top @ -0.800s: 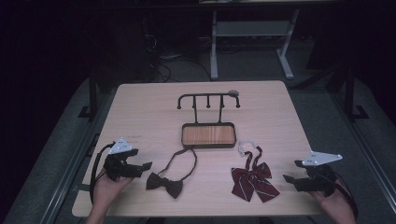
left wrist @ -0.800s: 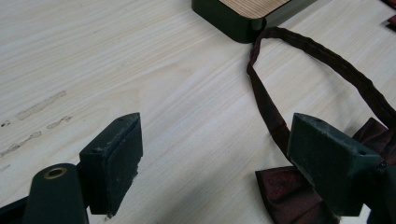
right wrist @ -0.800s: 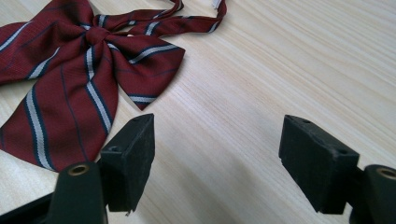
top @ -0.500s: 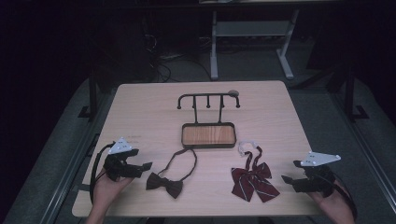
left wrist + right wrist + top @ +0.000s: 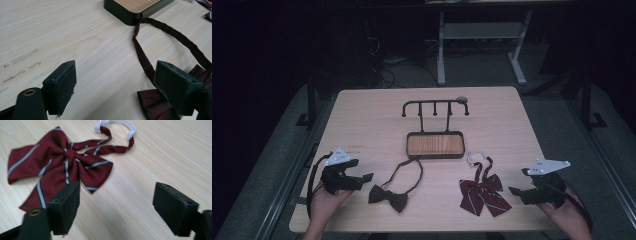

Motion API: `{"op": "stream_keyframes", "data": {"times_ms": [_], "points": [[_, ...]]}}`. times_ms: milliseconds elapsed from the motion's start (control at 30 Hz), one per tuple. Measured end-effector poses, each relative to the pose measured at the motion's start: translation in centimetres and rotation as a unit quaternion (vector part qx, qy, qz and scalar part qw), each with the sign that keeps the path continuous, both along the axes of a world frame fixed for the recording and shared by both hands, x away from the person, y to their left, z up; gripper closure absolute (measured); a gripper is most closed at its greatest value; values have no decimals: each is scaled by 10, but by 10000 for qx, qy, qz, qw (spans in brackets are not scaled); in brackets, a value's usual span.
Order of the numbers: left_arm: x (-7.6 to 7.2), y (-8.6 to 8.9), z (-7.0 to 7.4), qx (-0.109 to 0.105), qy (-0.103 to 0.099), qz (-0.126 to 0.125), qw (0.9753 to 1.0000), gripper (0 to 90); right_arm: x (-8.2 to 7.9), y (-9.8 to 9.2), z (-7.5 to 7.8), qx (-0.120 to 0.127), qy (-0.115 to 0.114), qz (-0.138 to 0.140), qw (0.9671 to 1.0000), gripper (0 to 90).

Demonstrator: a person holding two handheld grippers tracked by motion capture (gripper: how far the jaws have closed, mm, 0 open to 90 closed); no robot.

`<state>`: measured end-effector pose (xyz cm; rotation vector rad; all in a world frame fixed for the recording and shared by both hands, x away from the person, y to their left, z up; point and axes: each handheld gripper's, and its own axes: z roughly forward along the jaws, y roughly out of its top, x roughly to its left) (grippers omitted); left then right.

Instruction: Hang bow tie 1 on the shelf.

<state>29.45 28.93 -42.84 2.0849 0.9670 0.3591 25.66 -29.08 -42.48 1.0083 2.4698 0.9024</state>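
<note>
The left gripper point(image 5: 362, 177) is resting on the light wooden table point(image 5: 362, 120) with jaws spread, grasping nothing, just beside the dark maroon bow tie point(image 5: 388, 197). The right gripper point(image 5: 515, 191) is likewise released near the striped red ribbon bow point(image 5: 484, 190), both lying before the wood-topped black hook stand point(image 5: 435, 144).

Two bow ties point(image 5: 388, 196) point(image 5: 484, 188) flat on table
</note>
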Motion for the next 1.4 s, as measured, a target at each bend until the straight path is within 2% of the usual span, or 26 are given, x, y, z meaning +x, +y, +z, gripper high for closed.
{"op": "stream_keyframes", "data": {"times_ms": [67, 133, 200, 333, 433, 500, 600, 667, 933, 1000, 1100, 1267, 1400], "points": [[0, 1, 1, -16, -9, 16, 10000, 179, 1, 6, 9, -19, -50, 80, 10000, 211], [0, 1, 0, -76, -14, 62, 10000, 179, 2, 8, 10, -14, -35, 97, 9999, 216], [0, 1, 0, -74, -24, 53, 10000, 179, 5, 16, 17, -34, 103, 187, 9998, 216], [-1, 1, 2, -59, -40, 51, 10000, 180, 10, 23, 23, -118, 148, 299, 9994, 226], [-1, 2, 2, -15, -71, 10, 10000, 180, 18, 31, 28, -179, 227, 337, 9990, 260], [-1, 2, 2, -49, -84, 24, 9999, 180, 26, 39, 31, -260, 291, 425, 9983, 315], [-2, 2, 2, -55, -69, 40, 10000, 181, 32, 45, 33, -326, 389, 479, 9976, 326], [-1, 3, 2, -32, -83, 9, 10000, 181, 39, 51, 33, -387, 499, 567, 9964, 366], [-2, 0, 2, -58, -76, -41, 9999, 193, 56, 61, 33, -519, 627, 640, 9946, 421], [-1, 2, 4, 14, -96, -84, 9999, 194, 57, 62, 34, -534, 638, 655, 9944, 430], [-1, 3, 3, -140, -71, -18, 9999, 196, 63, 65, 34, -568, 638, 717, 9938, 474], [0, 4, 3, -147, -60, -42, 9999, 196, 76, 68, 32, -651, 758, 724, 9924, 526], [-1, 3, 3, -145, -69, -28, 9999, 198, 85, 69, 26, -724, 937, 723, 9903, 556]]}}
